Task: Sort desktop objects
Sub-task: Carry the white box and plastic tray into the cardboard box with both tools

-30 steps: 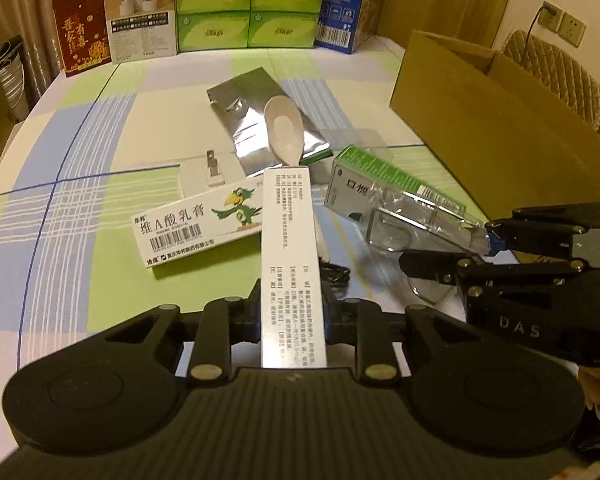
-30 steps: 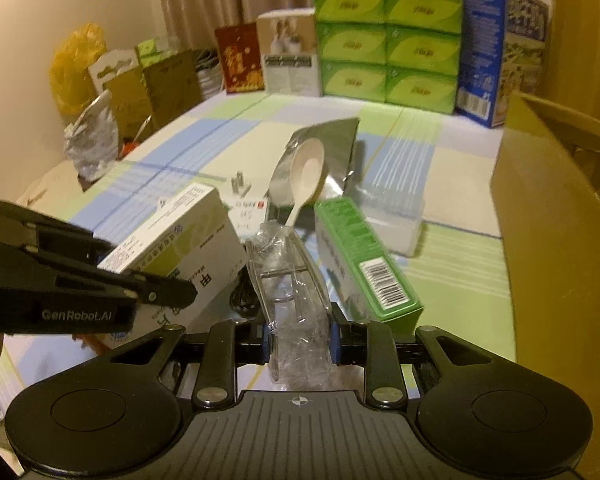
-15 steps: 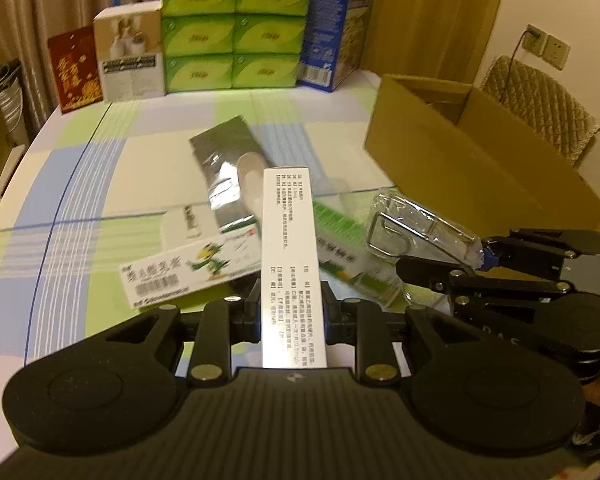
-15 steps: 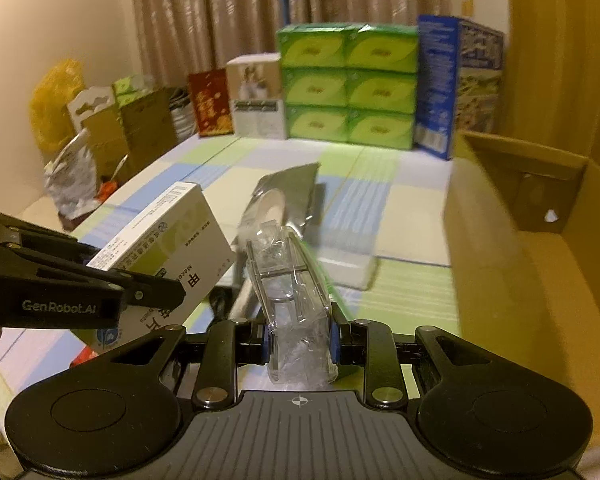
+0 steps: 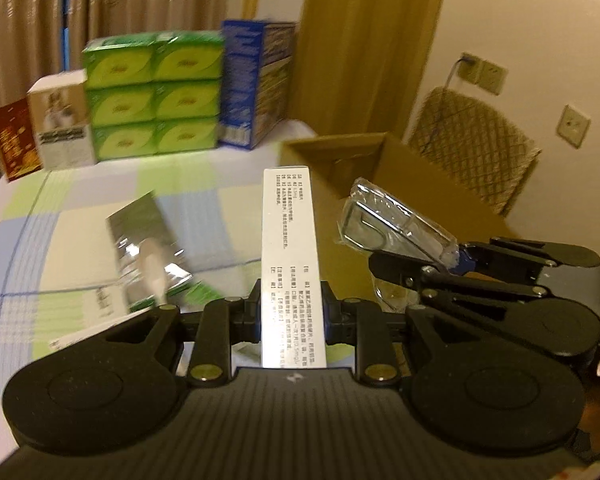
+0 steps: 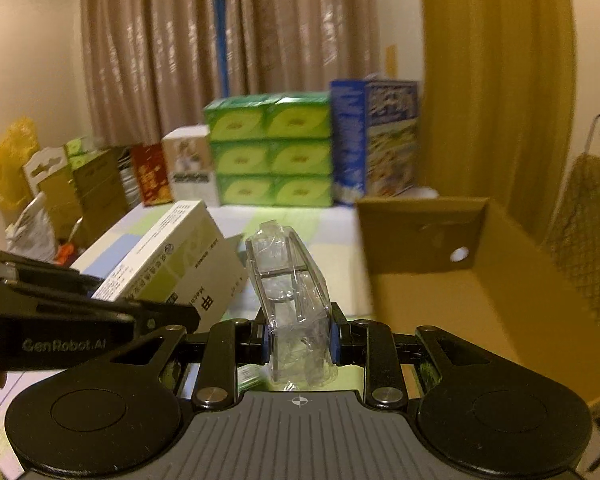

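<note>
The left tongs (image 5: 291,312) are pinching a long white carton (image 5: 290,248) near its lower end, so most of its length juts forward past the tips and stays clear of the clutter below. The right tongs (image 6: 299,338) are clamped on a clear plastic package (image 6: 290,280), gripped low as well, with its crinkled wrap bulging between the pads. Both loads ride well above the bench (image 5: 72,200), side by side, the right tongs just to the right of the left ones. Ahead and to the right of both stands an open cardboard box (image 6: 480,300), mouth up; I'd judge that is where the two items are headed, which explains the raised carry. Below and left of the left tongs, a silver foil pouch (image 5: 140,220) with a white spoon (image 5: 152,268) on it waits unsorted. Beyond, at the far edge, green cartons (image 5: 152,92) are stacked beside a blue box (image 5: 256,80).
</note>
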